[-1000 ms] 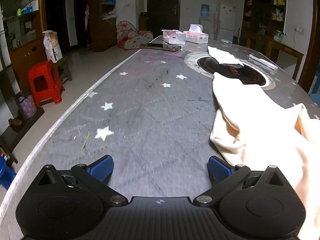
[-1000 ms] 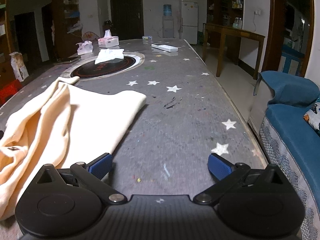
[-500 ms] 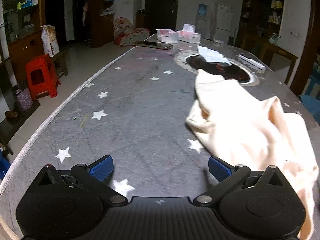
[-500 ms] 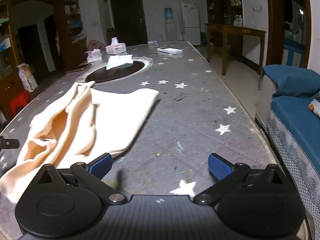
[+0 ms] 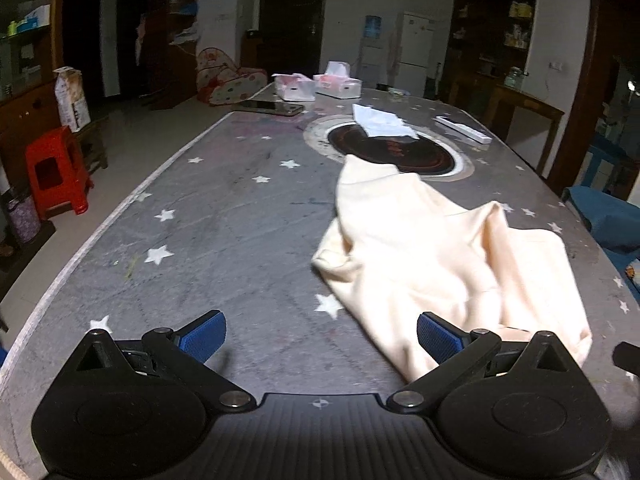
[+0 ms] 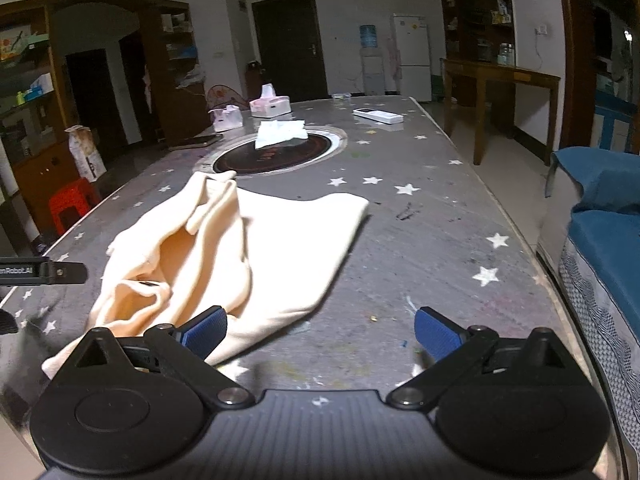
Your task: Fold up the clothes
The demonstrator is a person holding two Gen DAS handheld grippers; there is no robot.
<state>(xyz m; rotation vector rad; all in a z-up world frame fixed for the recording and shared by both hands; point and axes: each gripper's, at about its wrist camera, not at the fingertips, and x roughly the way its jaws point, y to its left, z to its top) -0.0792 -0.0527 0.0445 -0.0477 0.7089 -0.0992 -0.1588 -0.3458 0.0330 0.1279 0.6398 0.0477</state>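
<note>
A cream-coloured garment [image 5: 436, 256] lies rumpled on the grey star-patterned table [image 5: 224, 232], loosely folded over itself. In the left wrist view it sits ahead and to the right, its near edge beside the right blue pad [image 5: 438, 338]. My left gripper [image 5: 320, 336] is open above bare table, holding nothing. In the right wrist view the garment [image 6: 240, 248] lies ahead and to the left, its near hem by the left blue pad [image 6: 204, 328]. My right gripper [image 6: 320, 330] is open and empty. The left gripper's tip [image 6: 44, 272] shows at the left edge.
A round black hotplate [image 5: 394, 152] is set in the table behind the garment, with a white tissue [image 5: 382, 124] on it. Two tissue boxes [image 5: 338, 82], a phone [image 5: 276, 108] and a white remote [image 5: 462, 130] lie farther back. A blue sofa [image 6: 600, 248] stands right, a red stool [image 5: 56, 172] left.
Both grippers have pulled back towards the near end of the table and risen, so more of the garment shows. The garment lies farther ahead of each gripper, and both remain open.
</note>
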